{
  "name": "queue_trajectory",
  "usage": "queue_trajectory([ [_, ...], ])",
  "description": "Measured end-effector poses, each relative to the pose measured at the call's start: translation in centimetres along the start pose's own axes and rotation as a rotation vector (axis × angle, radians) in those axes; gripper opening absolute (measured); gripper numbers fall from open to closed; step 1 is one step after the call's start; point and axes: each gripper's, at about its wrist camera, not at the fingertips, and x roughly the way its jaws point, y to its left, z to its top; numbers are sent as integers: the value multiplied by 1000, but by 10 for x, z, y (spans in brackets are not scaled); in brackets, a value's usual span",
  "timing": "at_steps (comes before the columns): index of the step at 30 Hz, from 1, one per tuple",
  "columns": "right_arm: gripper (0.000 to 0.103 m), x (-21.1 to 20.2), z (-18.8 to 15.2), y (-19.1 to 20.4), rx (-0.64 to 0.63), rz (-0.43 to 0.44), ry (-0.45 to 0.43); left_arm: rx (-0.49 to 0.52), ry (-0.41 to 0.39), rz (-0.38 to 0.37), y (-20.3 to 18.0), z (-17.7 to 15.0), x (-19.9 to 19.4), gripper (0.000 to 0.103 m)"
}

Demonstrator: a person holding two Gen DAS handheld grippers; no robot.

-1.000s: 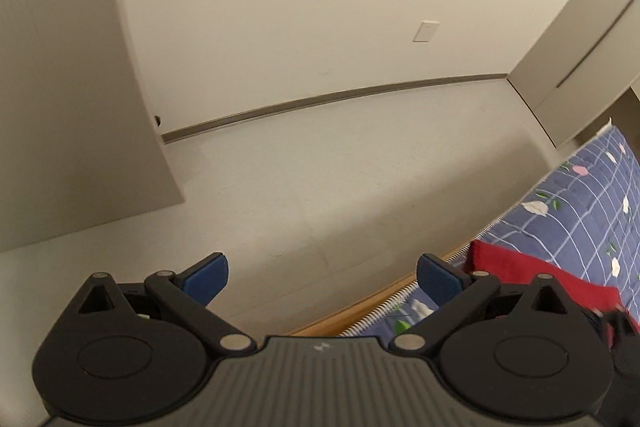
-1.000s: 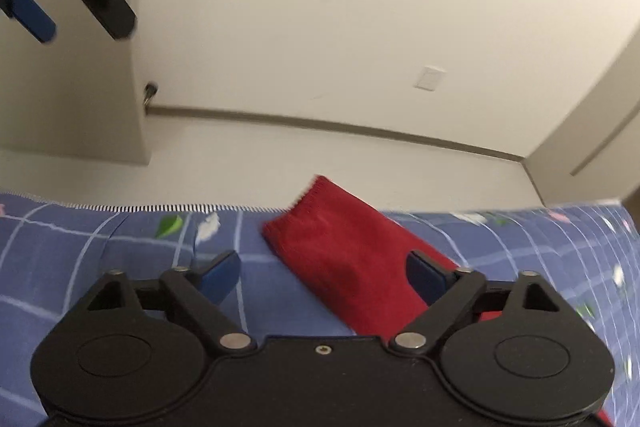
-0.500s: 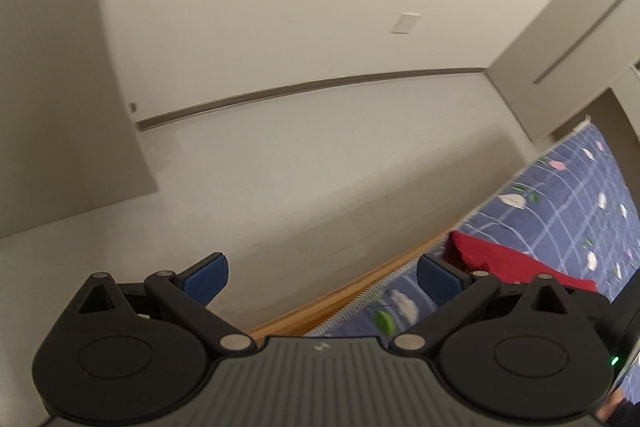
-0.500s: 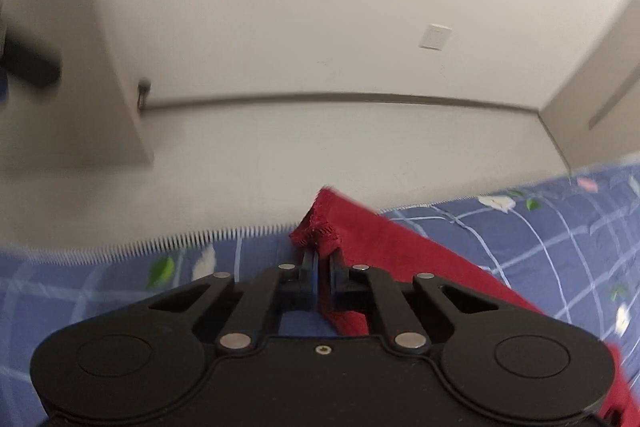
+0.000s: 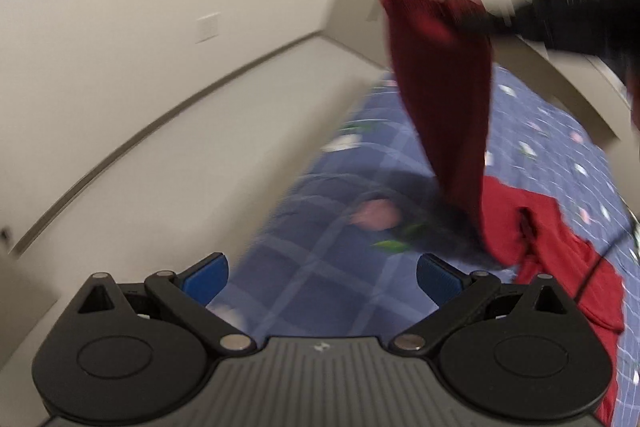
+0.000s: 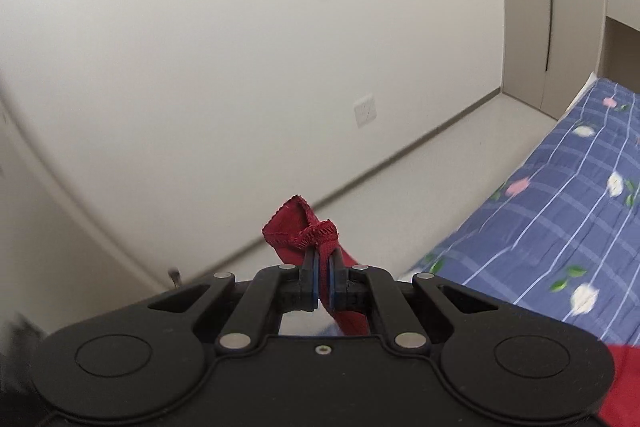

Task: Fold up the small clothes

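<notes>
A red garment [image 5: 452, 115] hangs stretched from above down to the blue checked bed cover [image 5: 328, 267], with its lower part bunched on the bed [image 5: 560, 259]. My right gripper [image 6: 325, 267] is shut on a hemmed corner of the red garment [image 6: 304, 227] and holds it high in the air; it appears blurred at the top right of the left wrist view [image 5: 552, 15]. My left gripper [image 5: 322, 273] is open and empty, low over the bed, left of the garment.
The bed cover [image 6: 560, 227] has flower prints and runs along a pale floor [image 5: 200, 155]. A beige wall with a white socket plate [image 6: 365, 110] stands behind. A cupboard or door panel [image 6: 528, 7] is at the right.
My right gripper has lifted the red garment's corner high off the bed. My left gripper has swung right, over the bed, and stays open.
</notes>
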Motion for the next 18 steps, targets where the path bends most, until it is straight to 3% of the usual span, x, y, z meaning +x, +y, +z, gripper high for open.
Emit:
queue_trajectory([
  [5,4,-42,32,-39,67,10,-49,107,-59,-92,-78,20,36,102],
  [12,4,-92,36,-82,147,8,-142,209,-115,-154,-149,31,66,102],
  [18,4,-120,23,-102,184,20,-196,178,-88,-173,-194,32,82,102],
])
